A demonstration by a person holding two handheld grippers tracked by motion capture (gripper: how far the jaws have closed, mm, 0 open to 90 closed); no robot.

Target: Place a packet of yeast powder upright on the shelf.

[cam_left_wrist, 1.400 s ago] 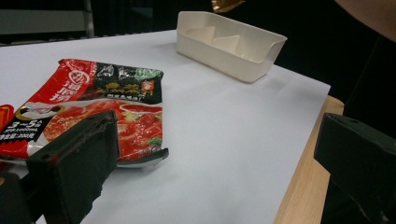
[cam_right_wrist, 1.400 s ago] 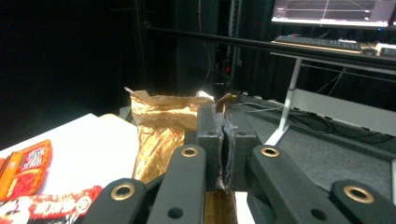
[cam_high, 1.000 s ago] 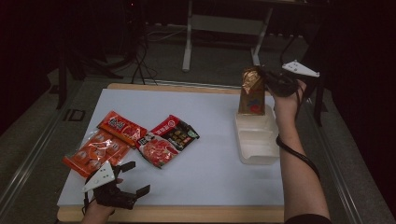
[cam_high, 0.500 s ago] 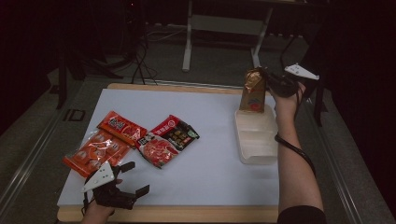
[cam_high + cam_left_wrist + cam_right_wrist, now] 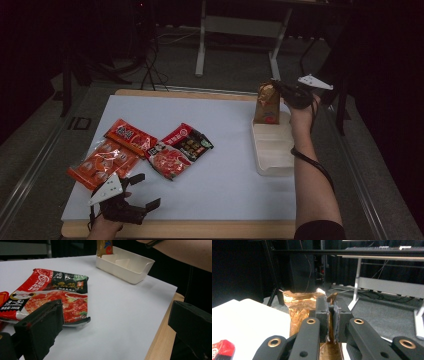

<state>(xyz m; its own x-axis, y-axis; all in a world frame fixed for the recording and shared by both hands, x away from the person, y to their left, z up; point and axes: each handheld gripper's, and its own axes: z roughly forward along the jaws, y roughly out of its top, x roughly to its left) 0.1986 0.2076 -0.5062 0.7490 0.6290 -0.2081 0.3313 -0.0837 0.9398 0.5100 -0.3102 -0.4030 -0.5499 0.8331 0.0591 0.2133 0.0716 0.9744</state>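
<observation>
In the high view, the right tongs [image 5: 281, 92] pinch the top of a gold-brown pouch [image 5: 267, 104] that stands upright at the far end of a cream tray [image 5: 273, 150], on the right of the white surface [image 5: 220, 165]. The left tongs [image 5: 142, 191] rest spread at the near left edge with nothing between them. Beside them lie three red packets: a clear-fronted snack bag [image 5: 100, 162], a red packet [image 5: 131, 137] and a hotpot-base packet [image 5: 177, 150]; their print is too small to read here. Against the earlier frames the pouch has tipped slightly and sits a little lower in the tray, while the left tongs have not moved. Dark floor, cables and a grey desk frame [image 5: 240, 25] lie beyond.

In the left gripper view, the spread jaws frame the hotpot-base packet [image 5: 55, 297], which reads "3~5" and "200" among Chinese characters. The tray [image 5: 125, 265] shows inner dividers, with the pouch [image 5: 105, 247] at its far end and a forearm [image 5: 185, 252] above.

In the right gripper view, the tongs [image 5: 331, 315] are pressed onto the pouch's crinkled foil top [image 5: 299, 302]. A red packet corner [image 5: 222, 348] lies on the surface.
</observation>
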